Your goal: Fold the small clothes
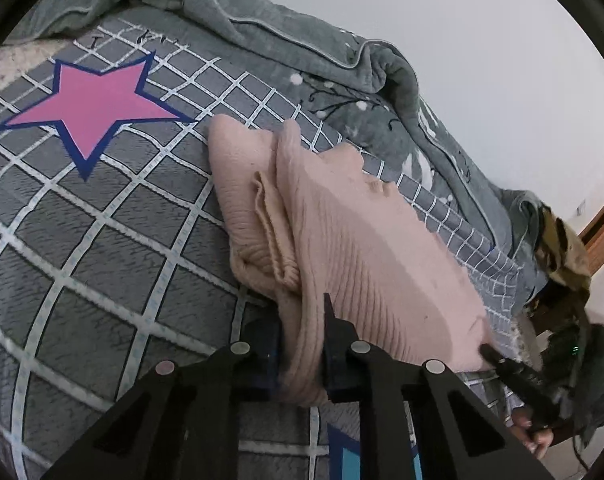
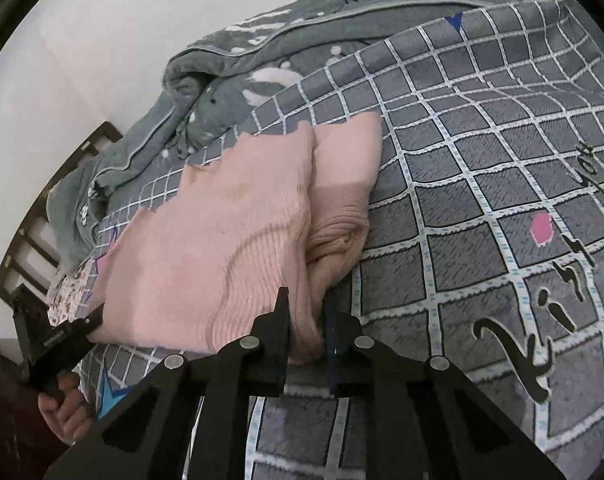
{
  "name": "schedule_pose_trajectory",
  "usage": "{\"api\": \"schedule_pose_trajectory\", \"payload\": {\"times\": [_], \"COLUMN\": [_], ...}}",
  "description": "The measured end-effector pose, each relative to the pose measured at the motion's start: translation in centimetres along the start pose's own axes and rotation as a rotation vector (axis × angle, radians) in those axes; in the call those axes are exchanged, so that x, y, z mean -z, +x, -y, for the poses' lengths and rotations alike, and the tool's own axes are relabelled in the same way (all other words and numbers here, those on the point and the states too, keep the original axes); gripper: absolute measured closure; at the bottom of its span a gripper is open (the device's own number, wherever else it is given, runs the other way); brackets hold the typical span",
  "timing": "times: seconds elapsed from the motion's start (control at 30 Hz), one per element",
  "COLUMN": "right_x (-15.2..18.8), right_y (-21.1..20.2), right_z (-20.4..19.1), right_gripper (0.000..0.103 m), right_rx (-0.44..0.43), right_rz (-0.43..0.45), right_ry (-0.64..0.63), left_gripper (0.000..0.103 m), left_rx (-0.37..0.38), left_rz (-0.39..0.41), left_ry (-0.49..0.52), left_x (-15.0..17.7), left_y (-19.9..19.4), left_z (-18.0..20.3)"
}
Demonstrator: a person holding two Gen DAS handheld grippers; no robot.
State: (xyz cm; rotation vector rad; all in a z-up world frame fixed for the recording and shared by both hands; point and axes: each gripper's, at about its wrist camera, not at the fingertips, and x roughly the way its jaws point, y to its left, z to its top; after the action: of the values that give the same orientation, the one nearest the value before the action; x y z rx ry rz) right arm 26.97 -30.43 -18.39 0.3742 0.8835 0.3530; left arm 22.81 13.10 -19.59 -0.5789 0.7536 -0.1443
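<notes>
On checked fleece bedspread, 2 hand-held grippers pinching ribbed pink knit sweater

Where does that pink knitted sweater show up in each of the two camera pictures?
Left wrist view: the pink sweater runs from centre to lower right, its near edge pinched in the left gripper.
Right wrist view: it lies centre-left, its near edge pinched in the right gripper.
Shared landmark: the rumpled grey blanket behind it.
</notes>
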Motion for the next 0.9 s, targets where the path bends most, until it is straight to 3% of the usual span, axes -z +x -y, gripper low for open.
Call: {"api": "schedule_pose_trajectory", "payload": {"times": [0.27, 0.5, 0.6, 0.67, 0.73, 0.83, 0.9], "right_x": [2.0, 7.7, 9.4, 9.6, 9.5, 8.8, 7.7], "right_y": [-4.5, -8.5, -9.6, -9.8, -10.3, -11.7, -12.0], "right_z": [-0.9, 0.5, 0.2, -0.7, -1.0, -0.9, -1.1], "right_gripper": [0.09, 0.09, 0.089, 0.083, 0.076, 0.066, 0.066], "right_rx": [-0.041, -0.058, -0.02, 0.044, 0.089, 0.1, 0.087], "right_rz": [0.054, 0.053, 0.065, 0.082, 0.114, 0.18, 0.193], "right_ry": [-0.027, -0.003, -0.019, -0.072, -0.106, -0.118, -0.118], "left_gripper": [0.088, 0.088, 0.08, 0.064, 0.056, 0.049, 0.049], "left_rx": [0.042, 0.068, -0.027, -0.112, -0.153, -0.142, -0.138], "left_rz": [0.03, 0.031, 0.047, 0.064, 0.089, 0.108, 0.114], "left_ry": [-0.002, 0.02, 0.097, 0.14, 0.143, 0.09, 0.088], "left_x": [2.5, 7.1, 8.0, 7.5, 6.8, 5.2, 4.3], "left_y": [-4.0, -7.9, -8.8, -8.9, -9.4, -9.8, -9.7], "left_z": [0.5, 0.6, 1.5, 1.9, 1.6, 0.3, 0.1]}}
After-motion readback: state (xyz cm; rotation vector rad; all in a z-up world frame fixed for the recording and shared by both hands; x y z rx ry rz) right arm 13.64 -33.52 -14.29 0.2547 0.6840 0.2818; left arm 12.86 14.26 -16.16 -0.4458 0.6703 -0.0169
